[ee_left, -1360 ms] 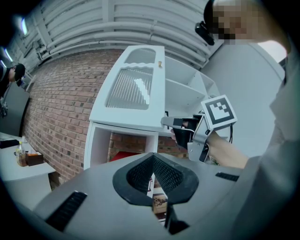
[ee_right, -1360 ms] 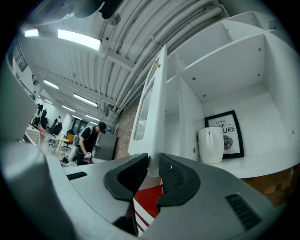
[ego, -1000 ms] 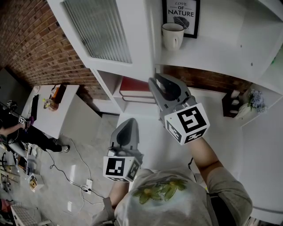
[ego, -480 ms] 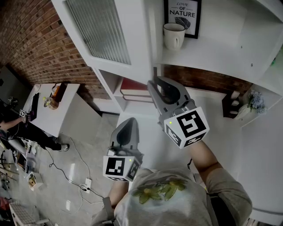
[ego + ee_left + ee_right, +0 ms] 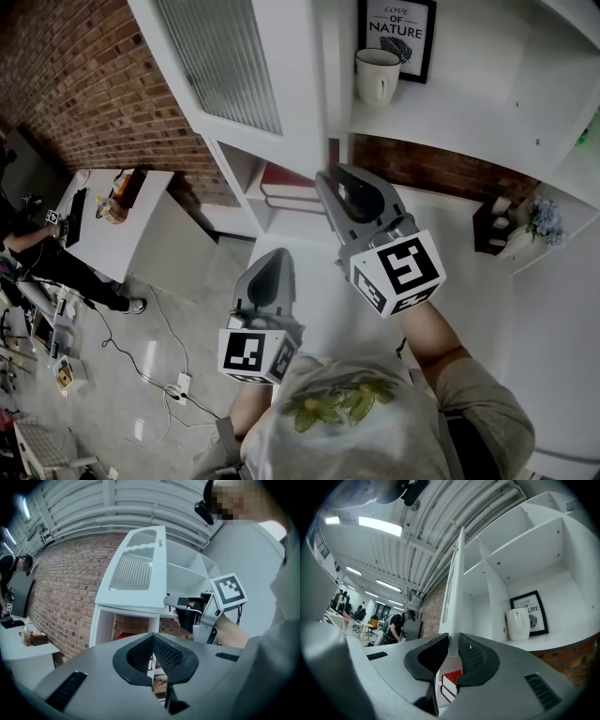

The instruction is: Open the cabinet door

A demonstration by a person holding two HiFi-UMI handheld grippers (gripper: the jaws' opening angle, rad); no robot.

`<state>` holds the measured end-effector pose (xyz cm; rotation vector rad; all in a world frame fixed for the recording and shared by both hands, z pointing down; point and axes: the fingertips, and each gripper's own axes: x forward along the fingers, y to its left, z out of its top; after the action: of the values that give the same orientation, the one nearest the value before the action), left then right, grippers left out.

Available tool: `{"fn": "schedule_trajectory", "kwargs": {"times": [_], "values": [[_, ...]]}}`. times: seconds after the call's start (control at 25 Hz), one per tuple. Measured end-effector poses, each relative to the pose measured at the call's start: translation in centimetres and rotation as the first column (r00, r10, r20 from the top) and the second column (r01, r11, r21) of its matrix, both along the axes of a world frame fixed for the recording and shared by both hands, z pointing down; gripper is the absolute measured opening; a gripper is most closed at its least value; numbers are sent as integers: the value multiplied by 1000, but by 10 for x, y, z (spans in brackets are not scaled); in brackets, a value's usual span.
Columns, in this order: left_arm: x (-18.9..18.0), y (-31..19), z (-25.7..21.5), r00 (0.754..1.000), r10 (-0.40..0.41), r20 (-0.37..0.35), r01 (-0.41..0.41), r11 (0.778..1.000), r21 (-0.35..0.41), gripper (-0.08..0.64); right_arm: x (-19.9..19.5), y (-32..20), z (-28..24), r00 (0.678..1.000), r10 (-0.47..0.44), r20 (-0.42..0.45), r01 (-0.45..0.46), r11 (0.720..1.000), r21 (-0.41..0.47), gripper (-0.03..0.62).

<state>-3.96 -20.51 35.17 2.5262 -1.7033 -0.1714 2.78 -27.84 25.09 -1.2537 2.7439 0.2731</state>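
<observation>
grey and low by the person's shirt, the left gripper [image 5: 153,641] has its black fingers [image 5: 136,656] pressed together with nothing between them. it points up toward the cabinet without touching it. higher and further out, the right gripper [image 5: 452,641] has its fingers [image 5: 474,654] clamped on the free edge of the white cabinet door [image 5: 239,66], near the door's lower corner. the thin edge runs straight up from between the pads. the door stands swung well out from the cabinet, its ribbed glass panel in plain sight from the head view, and the open compartments beside it show. on the upper shelf [image 5: 441,117] a white mug [image 5: 378,73] stands upright just beside a black-framed picture [image 5: 396,33] set at the back. in the compartment below, red books [image 5: 286,176] lie stacked flat. past the door runs a brick wall [image 5: 75,94]. down on the left, a white worktop [image 5: 150,244] carries a few items too small to make out, and a person in dark clothes [image 5: 37,251] is at its far side.
</observation>
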Motion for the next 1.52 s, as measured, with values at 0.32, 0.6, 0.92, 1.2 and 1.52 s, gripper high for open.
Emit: {"fn": "schedule_trajectory", "kwargs": {"times": [0.32, 0.6, 0.92, 1.2, 1.52], "values": [[-3, 5, -3, 1000, -7, 1, 6, 1000, 7, 8, -4, 6, 0, 1000, -9, 5, 9, 1000, -3, 75], [-5, 8, -5, 1000, -15, 5, 15, 999, 29, 9, -8, 13, 1, 1000, -19, 7, 19, 1000, -4, 74], [-5, 14, -1, 1000, -14, 5, 14, 1000, -2, 8, -12, 20, 1, 999, -33, 6, 33, 999, -6, 74], [-8, 19, -1, 1000, -29, -6, 29, 999, 21, 9, -17, 28, 2, 999, -42, 13, 42, 999, 0, 72], [-13, 27, 2, 999, -40, -9, 40, 999, 0, 9, -22, 36, 3, 998, -55, 28, 55, 998, -4, 71]]}}
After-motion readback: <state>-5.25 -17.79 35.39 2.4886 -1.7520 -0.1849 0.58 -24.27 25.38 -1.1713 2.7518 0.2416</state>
